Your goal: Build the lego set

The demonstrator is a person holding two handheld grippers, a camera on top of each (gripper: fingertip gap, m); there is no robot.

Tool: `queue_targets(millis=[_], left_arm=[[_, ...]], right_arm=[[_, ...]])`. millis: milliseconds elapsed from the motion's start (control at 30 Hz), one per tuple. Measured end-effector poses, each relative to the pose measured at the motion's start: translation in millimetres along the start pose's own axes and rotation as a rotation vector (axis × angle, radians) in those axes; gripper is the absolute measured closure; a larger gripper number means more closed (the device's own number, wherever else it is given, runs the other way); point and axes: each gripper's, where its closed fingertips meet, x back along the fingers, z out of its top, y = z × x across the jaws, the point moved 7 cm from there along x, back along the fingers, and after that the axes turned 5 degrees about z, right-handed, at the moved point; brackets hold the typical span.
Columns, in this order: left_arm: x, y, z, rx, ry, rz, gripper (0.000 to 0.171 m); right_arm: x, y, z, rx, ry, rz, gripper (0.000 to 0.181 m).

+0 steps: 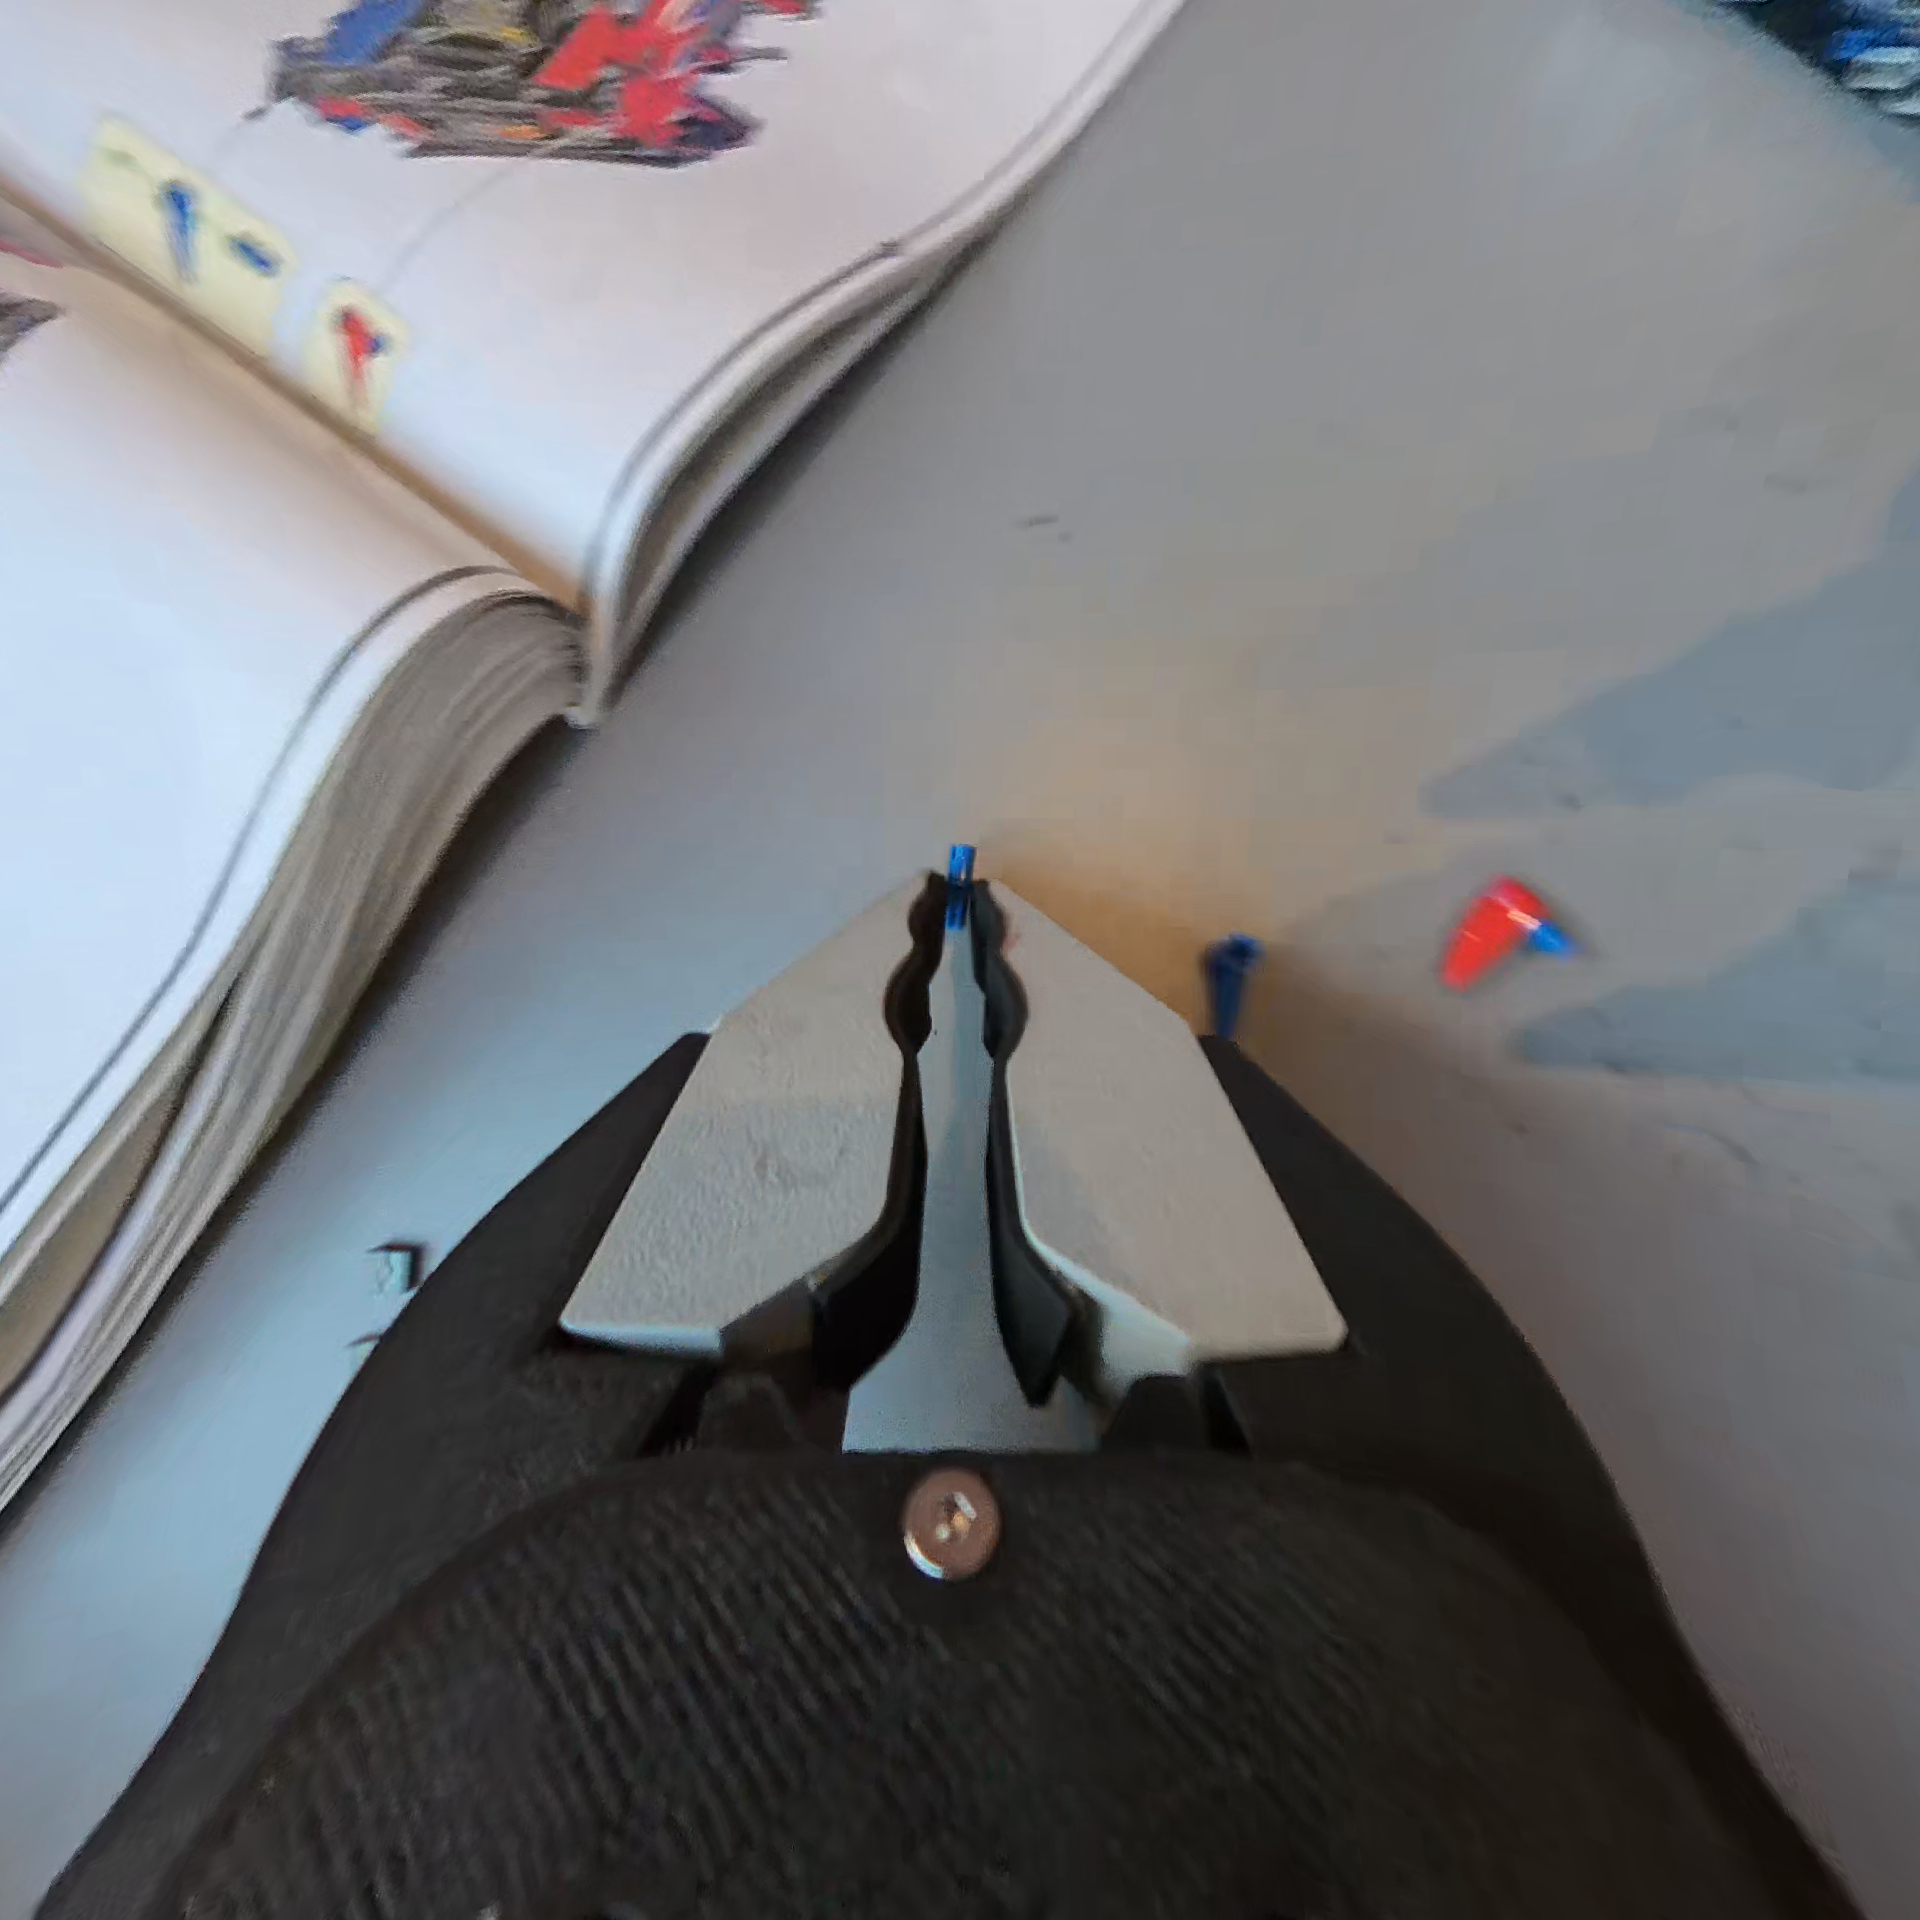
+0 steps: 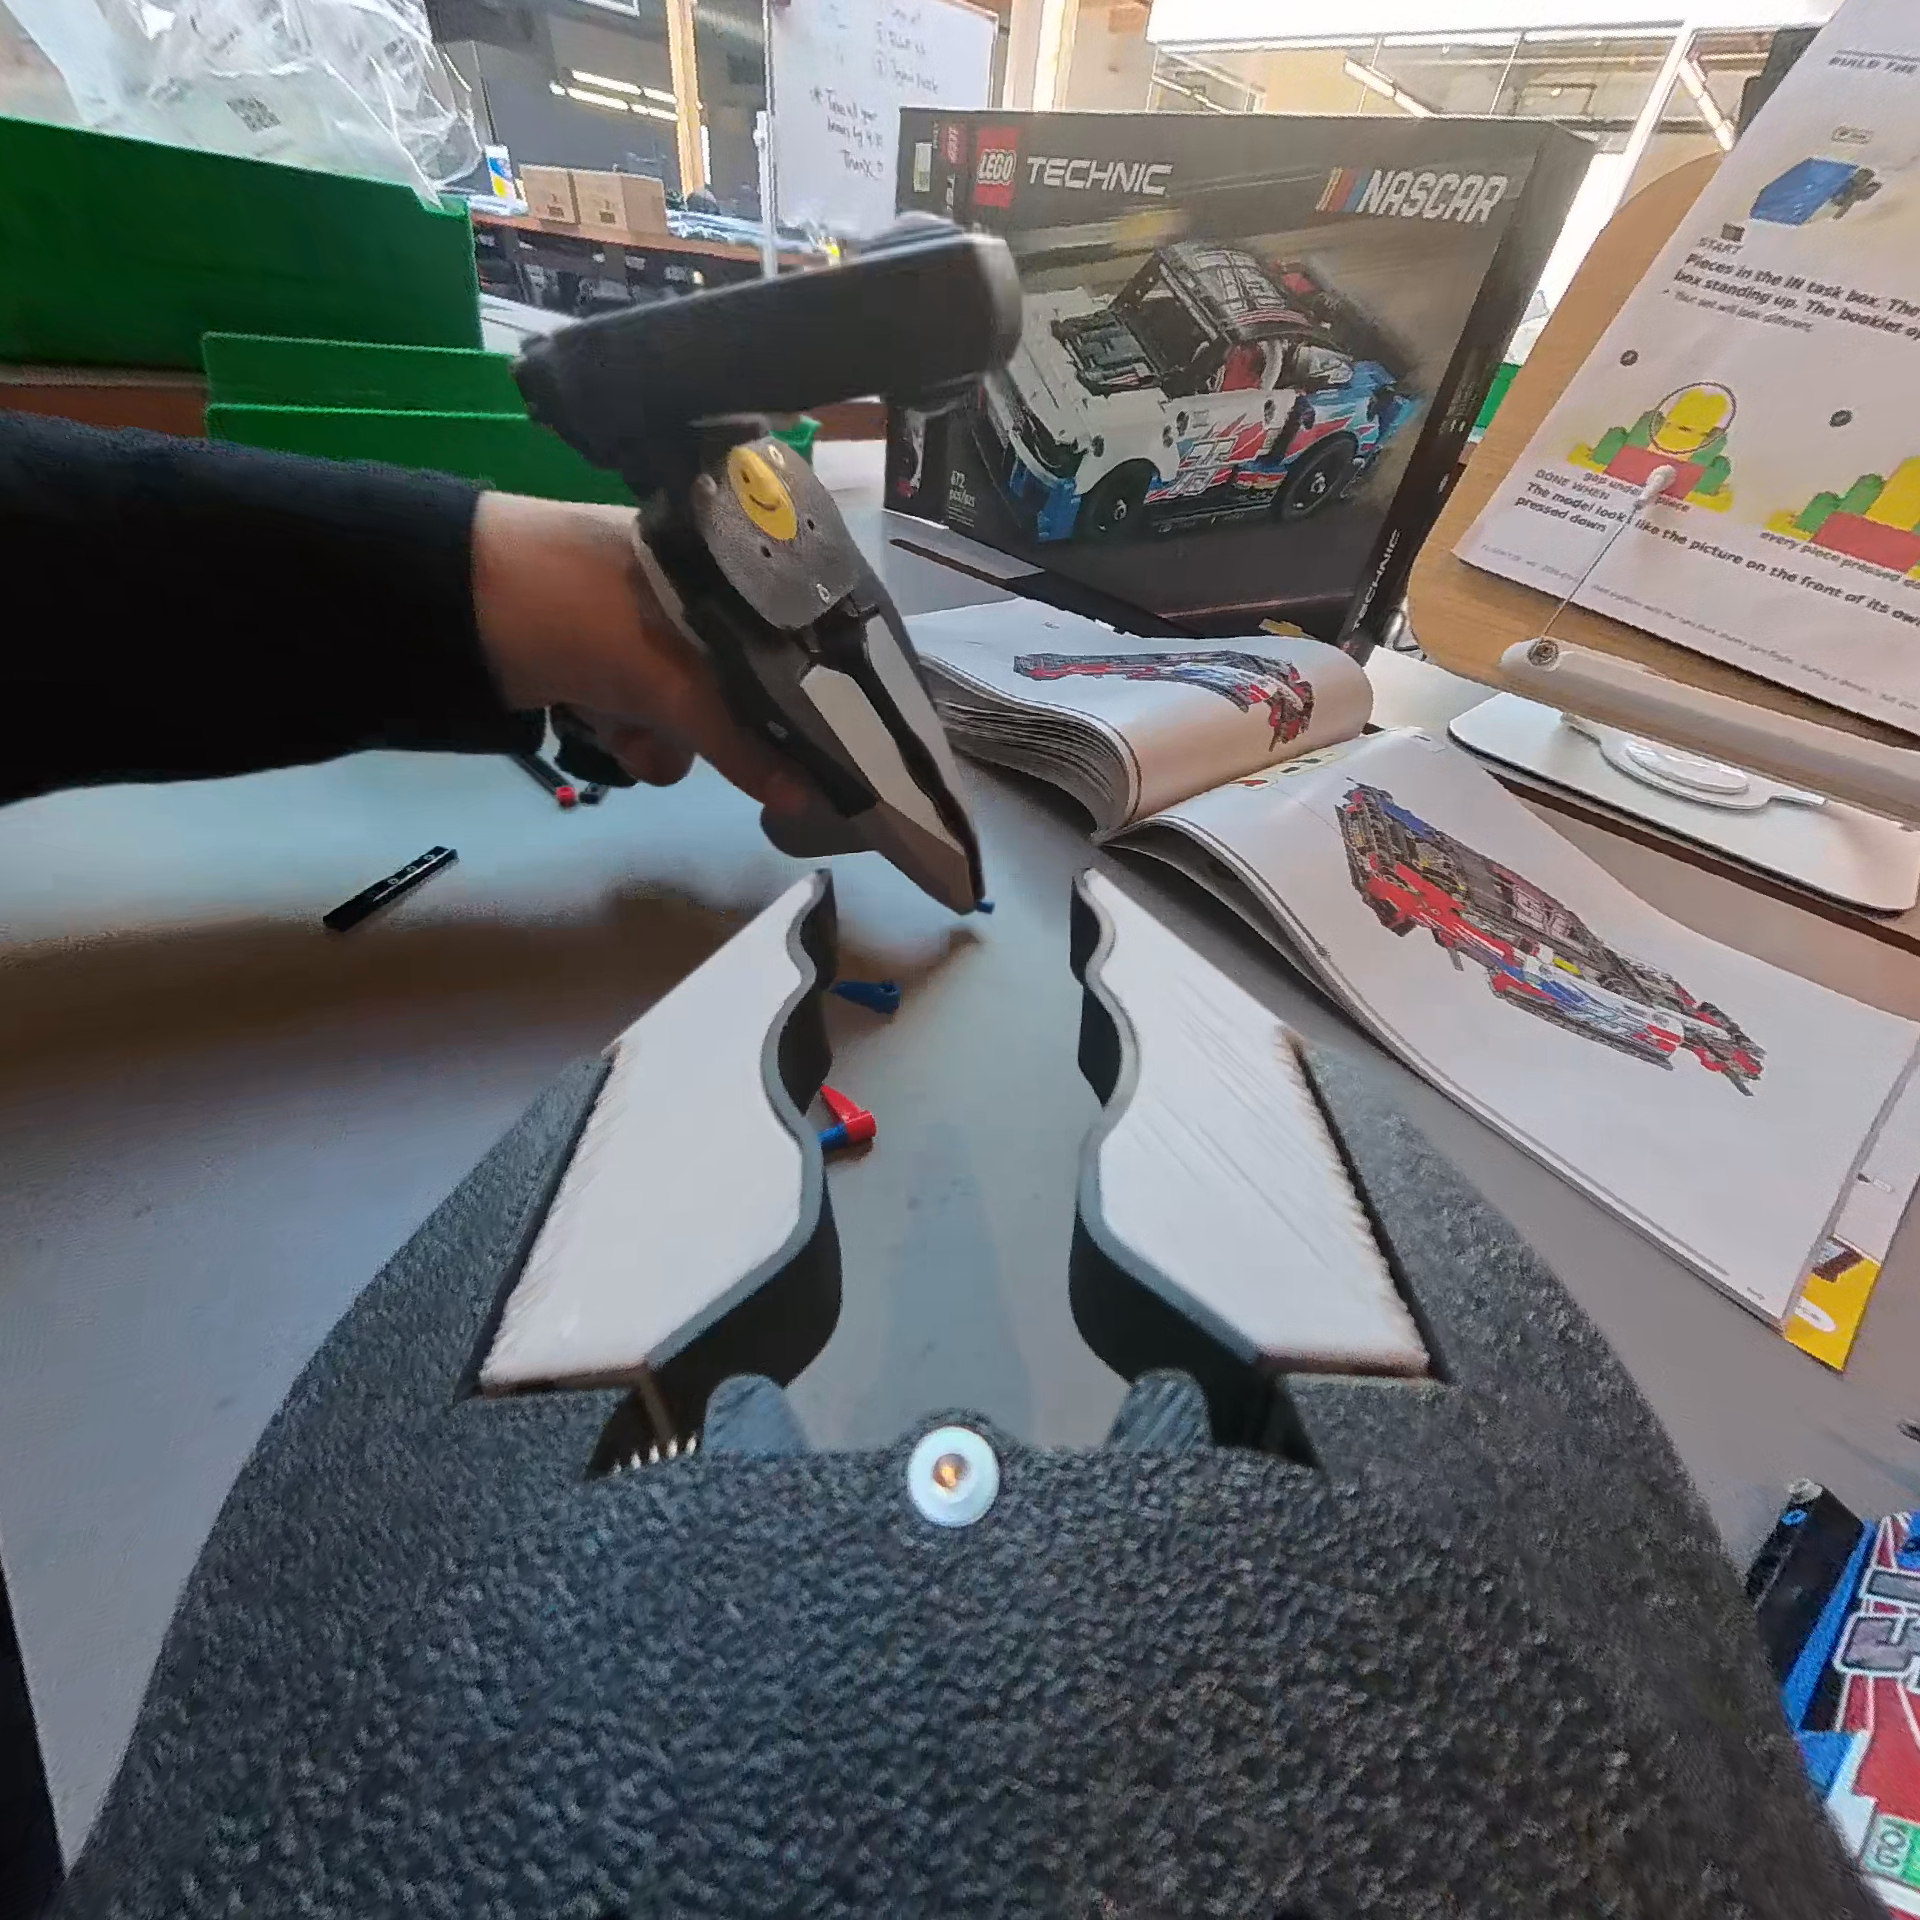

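My left gripper [image 1: 961,894] is shut on a small blue pin [image 1: 960,868] held at its fingertips, just above the grey table. It also shows in the right wrist view [image 2: 971,902], pointing down with the blue pin [image 2: 984,907] at its tip. A second blue piece [image 1: 1231,982] lies to its right on the table, also seen in the right wrist view [image 2: 868,994]. A red piece with a blue pin in it [image 1: 1491,930] lies farther right; it shows in the right wrist view [image 2: 847,1127]. My right gripper [image 2: 951,904] is open and empty above these pieces.
The open instruction booklet [image 1: 312,520] lies at the left; it shows in the right wrist view [image 2: 1455,935]. The set's box [image 2: 1226,364] stands behind it. A black beam [image 2: 390,888] lies on the table at the left. A partly built model [image 2: 1860,1704] is at the lower right. Green bins [image 2: 239,260] stand at the back left. The grippers' ends are close to 15 centimeters from one another. About 20 centimeters separates my right fingertips from the partly built model [image 2: 1860,1704].
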Motion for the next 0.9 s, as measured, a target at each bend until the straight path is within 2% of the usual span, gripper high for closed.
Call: queue_targets(millis=[100,167,267,333,500,600,900], left_arm=[[22,25,-7,-0.146,0.005,-0.109,0.170],[37,35,-14,-0.223,-0.039,-0.117,0.170],[61,58,-23,-0.252,-0.056,-0.246,0.170],[65,73,-28,-0.257,-0.068,-0.295,0.171],[47,90,-42,-0.269,-0.110,-0.268,0.170],[43,96,-40,-0.234,-0.082,-0.286,0.170],[59,77,-27,-0.197,-0.034,-0.219,0.162]], right_arm=[[-5,-7,-2,0.046,-0.041,0.031,0.142],[-7,-12,-3,0.088,-0.063,0.042,0.148],[-8,-16,-4,0.120,-0.073,0.052,0.153],[-9,-17,-5,0.125,-0.087,0.060,0.155],[-10,-18,-6,0.138,-0.096,0.047,0.155],[-9,-16,-4,0.123,-0.081,0.038,0.156],[-4,-10,-2,0.078,-0.038,0.020,0.159]])
